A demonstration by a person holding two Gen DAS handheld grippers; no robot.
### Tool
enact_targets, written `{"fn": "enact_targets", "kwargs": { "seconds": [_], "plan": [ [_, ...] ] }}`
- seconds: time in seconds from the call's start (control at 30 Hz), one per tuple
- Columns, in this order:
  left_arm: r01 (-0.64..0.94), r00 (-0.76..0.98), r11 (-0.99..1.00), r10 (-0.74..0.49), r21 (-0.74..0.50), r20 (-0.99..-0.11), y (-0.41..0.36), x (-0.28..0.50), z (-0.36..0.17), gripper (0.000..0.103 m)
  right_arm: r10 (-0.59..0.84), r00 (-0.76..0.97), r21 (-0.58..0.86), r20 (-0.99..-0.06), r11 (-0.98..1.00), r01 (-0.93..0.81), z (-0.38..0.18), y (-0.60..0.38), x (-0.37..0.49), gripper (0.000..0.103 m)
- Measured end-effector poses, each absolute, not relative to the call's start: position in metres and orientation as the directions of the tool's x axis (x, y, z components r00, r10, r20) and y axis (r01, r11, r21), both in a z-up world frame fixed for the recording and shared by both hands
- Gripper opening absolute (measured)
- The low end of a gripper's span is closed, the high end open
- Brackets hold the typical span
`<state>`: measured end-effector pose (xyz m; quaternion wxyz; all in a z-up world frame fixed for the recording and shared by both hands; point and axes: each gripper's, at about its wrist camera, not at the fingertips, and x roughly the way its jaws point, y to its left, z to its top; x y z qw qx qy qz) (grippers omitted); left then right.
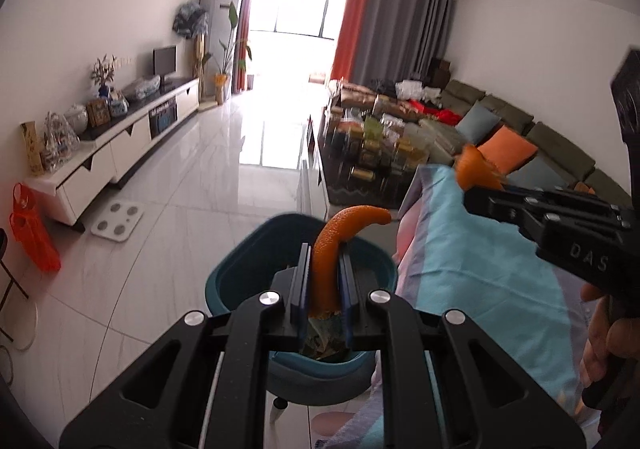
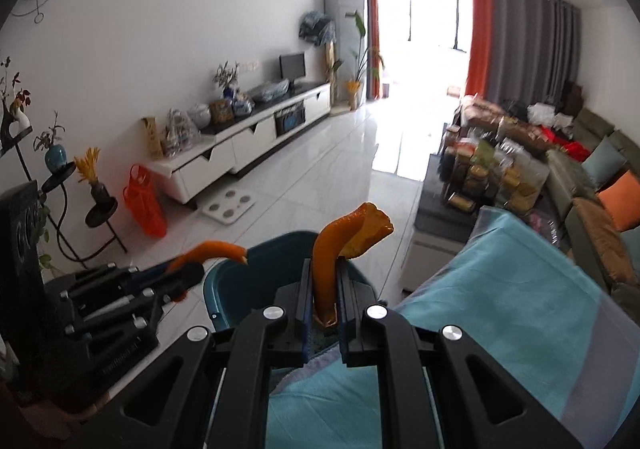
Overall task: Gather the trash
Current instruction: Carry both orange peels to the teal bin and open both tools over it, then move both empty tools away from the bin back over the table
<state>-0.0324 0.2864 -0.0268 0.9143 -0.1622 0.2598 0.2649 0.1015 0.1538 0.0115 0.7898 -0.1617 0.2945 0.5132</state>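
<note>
My left gripper (image 1: 325, 261) is shut on a curved strip of orange peel (image 1: 340, 233) and holds it above a teal trash bin (image 1: 240, 273) on the floor. Some trash lies in the bin below the fingers. My right gripper (image 2: 324, 277) is shut on another piece of orange peel (image 2: 344, 237), above the bin's near right rim (image 2: 228, 289) and the table edge. The right gripper also shows at the right of the left wrist view (image 1: 470, 191) with its peel (image 1: 474, 167). The left gripper shows at the left of the right wrist view (image 2: 192, 275) with its peel (image 2: 216, 249).
A table with a light blue striped cloth (image 1: 480, 269) stands right of the bin. A white scale (image 1: 117, 218) and an orange bag (image 1: 34, 233) lie on the tiled floor by the TV cabinet (image 1: 120, 145). A cluttered coffee table (image 1: 372, 153) and sofa (image 1: 540, 137) stand beyond.
</note>
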Motion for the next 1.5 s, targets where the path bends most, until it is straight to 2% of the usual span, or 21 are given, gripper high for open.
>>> {"fn": "enact_targets", "kwargs": {
  "seconds": [0.3, 0.53, 0.9, 1.4, 1.47, 1.5],
  "plan": [
    [-0.584, 0.659, 0.797, 0.354, -0.155, -0.663, 0.307, 0.022, -0.082, 0.013, 0.629, 0.2, 0.082, -0.751, 0.39, -0.917, -0.034, 0.2, 0.125, 0.009],
    [-0.603, 0.606, 0.784, 0.333, -0.144, -0.722, 0.329, 0.051, -0.12, 0.013, 0.567, 0.155, 0.092, -0.809, 0.383, -0.919, -0.061, 0.226, 0.135, 0.009],
    [-0.612, 0.564, 0.78, 0.317, -0.128, -0.763, 0.346, 0.081, -0.15, 0.013, 0.482, 0.092, 0.109, -0.871, 0.372, -0.922, -0.091, 0.253, 0.143, 0.009],
    [-0.611, 0.53, 0.786, 0.316, -0.096, -0.787, 0.349, 0.101, -0.169, 0.014, 0.443, 0.036, 0.159, -0.896, 0.394, -0.906, -0.106, 0.269, 0.159, 0.01],
    [-0.613, 0.532, 0.784, 0.317, -0.099, -0.785, 0.349, 0.101, -0.168, 0.022, 0.441, 0.022, 0.168, -0.897, 0.389, -0.906, -0.108, 0.269, 0.16, 0.015],
    [-0.619, 0.533, 0.78, 0.328, -0.095, -0.78, 0.348, 0.101, -0.167, 0.034, 0.442, 0.018, 0.171, -0.897, 0.384, -0.907, -0.108, 0.269, 0.159, 0.021]
  ]
}}
